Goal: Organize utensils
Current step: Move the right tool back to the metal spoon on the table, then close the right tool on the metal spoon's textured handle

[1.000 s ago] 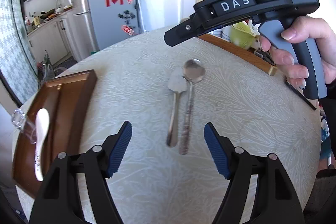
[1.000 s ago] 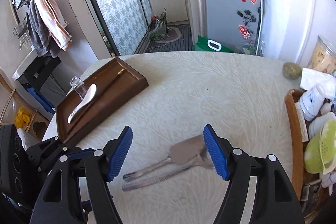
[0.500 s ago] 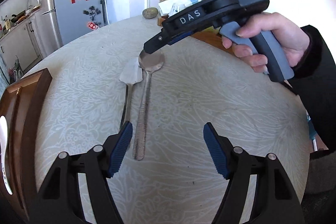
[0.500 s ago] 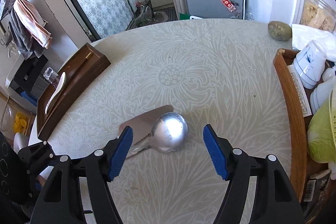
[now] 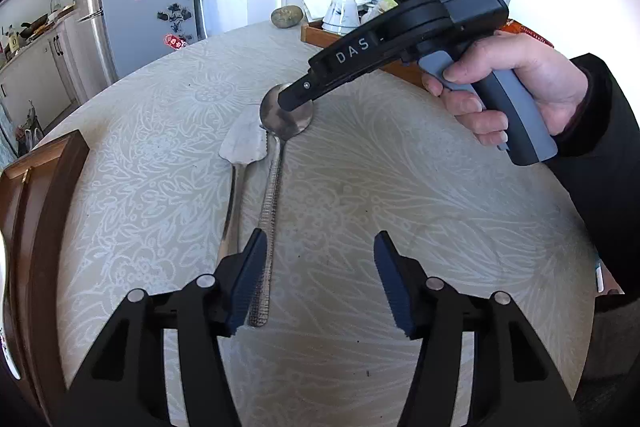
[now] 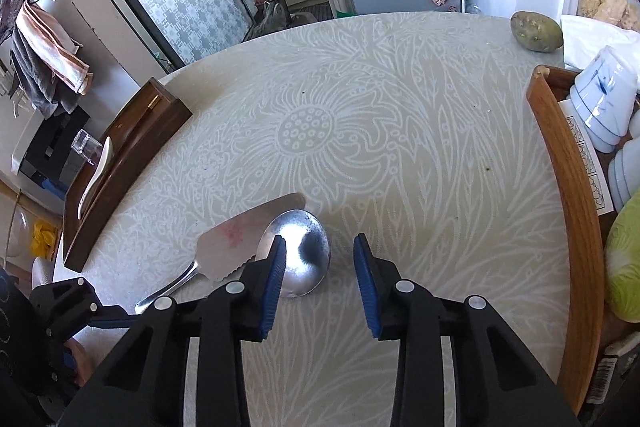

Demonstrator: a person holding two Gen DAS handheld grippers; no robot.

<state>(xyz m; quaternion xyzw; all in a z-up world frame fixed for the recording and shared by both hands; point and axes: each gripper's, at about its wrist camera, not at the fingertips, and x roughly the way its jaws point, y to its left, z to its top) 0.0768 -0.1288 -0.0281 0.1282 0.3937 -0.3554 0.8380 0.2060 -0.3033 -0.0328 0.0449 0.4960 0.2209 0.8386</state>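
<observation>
Now right claw (image 6: 320, 259) unclenched, closing, straddling spoon bowl (image 6: 298, 259); left claw (image 5: 320, 259) unclenched beside handle.

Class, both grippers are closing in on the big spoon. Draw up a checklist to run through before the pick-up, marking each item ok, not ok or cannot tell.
1. Right gripper, jaws just closing, astride spoon bowl: ok.
2. Pads pressing the bowl: not ok, gap visible.
3. Left gripper astride spoon handle: not ok, handle lies by its left finger.
4. Cake server clear of spoon: not ok, they touch.
5. Wooden tray has room: cannot tell.
</observation>
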